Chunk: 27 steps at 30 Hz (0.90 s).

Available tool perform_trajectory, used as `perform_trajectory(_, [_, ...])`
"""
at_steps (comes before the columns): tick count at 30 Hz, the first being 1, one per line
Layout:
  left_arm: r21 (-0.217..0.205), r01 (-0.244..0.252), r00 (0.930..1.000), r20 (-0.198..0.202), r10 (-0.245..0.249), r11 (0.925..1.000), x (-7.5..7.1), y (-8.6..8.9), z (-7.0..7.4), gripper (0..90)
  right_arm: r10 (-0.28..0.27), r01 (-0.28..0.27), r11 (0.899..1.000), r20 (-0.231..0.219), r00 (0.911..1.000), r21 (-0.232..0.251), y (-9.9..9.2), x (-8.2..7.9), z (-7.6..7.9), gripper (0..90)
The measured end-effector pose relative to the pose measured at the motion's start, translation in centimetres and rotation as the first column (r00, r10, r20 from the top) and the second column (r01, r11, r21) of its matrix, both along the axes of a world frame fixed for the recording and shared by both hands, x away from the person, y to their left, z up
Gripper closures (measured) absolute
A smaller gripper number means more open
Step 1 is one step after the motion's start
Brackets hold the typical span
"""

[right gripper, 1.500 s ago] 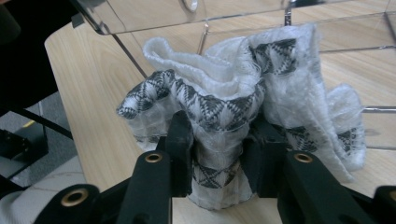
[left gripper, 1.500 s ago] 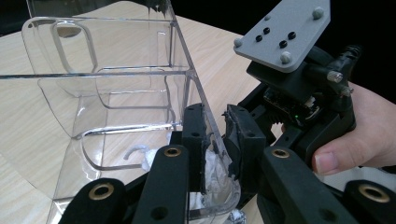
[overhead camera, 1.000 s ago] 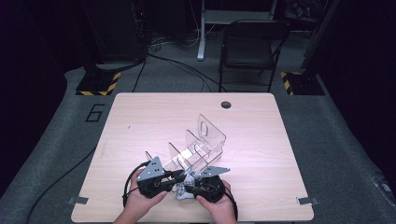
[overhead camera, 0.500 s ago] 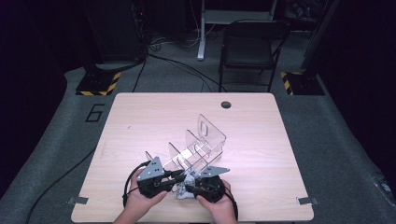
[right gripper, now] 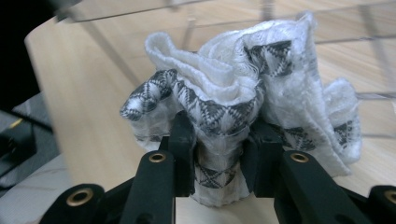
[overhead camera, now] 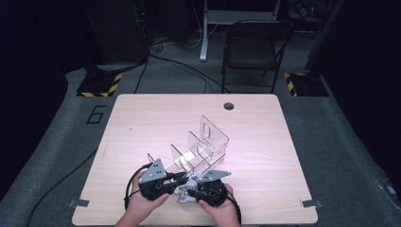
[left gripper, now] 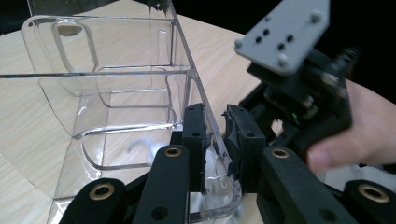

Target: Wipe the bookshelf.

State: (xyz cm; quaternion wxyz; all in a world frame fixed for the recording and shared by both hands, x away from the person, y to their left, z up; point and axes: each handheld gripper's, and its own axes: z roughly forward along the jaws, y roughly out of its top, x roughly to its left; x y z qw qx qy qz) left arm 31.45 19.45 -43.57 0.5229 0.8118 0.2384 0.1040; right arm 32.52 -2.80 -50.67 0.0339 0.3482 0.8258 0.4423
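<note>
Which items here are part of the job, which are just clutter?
In use:
- clear acrylic divided organizer, its wall clamped in the left claw
- bunched white cloth with black triangle pattern, pinched in the right claw
- light wooden table

Lying about:
- black folding chair
- yellow-black striped bases on the floor

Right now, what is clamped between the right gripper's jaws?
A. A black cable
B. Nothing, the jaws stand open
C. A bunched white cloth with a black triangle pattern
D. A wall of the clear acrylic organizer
C: in the right gripper view the right gripper has its two black jaws pressed on the bunched white cloth with a black triangle pattern, while the clear acrylic organizer wall sits in the left gripper.
</note>
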Motion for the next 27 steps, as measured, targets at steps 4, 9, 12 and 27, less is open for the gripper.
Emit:
perform_trajectory(4, [0.0, 0.001, 1.0, -0.002, -0.001, 1.0, 0.0, 0.0, 0.0, 78.5, -0.029, 0.03, 0.999, -0.026, 0.9992, 0.018, -0.4, 0.1, -0.2, 67.7])
perform_trajectory(9, [0.005, 0.004, 1.0, -0.003, -0.004, 1.0, 0.1, 0.0, 0.0, 78.5, 0.082, -0.082, 0.997, -0.025, 0.9963, 0.008, 2.2, -1.5, -0.2, 67.6])
perform_trajectory(12, [0.004, 0.0, 1.0, -0.004, 0.0, 1.0, 0.0, 0.0, 0.0, 78.6, 0.11, -0.11, 0.994, -0.005, 0.9939, 0.001, 2.3, -1.5, -0.3, 68.8])
perform_trajectory(27, [0.01, -0.006, 1.0, -0.004, 0.006, 0.9999, -0.1, -0.1, 0.1, 79.1, 0.095, -0.094, 0.995, -0.024, 0.9952, 0.013, 2.1, -1.3, -0.4, 69.8])
